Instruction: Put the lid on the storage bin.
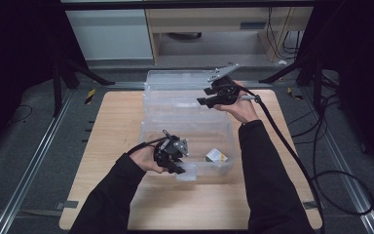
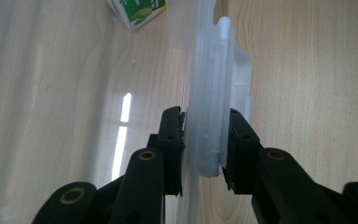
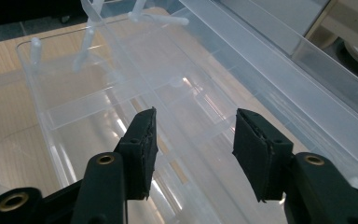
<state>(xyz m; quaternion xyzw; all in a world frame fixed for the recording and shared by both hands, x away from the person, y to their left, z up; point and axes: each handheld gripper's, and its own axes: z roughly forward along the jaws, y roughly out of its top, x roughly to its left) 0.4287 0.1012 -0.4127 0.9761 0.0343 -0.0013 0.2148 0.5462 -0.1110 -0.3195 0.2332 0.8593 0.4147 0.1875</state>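
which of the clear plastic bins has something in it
The nearest clear bin, whose front rim the left gripper pinches: a small green-and-white carton lies inside. The two bins behind it look empty.

light: dim, dark surround | glare: streaks on clear bin [image 2: 121, 135] | focus: slightly soft

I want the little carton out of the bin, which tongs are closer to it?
Left. The left tongs grip the near rim of the bin, beside the carton. The right tongs hover open at the far end, over the lid.
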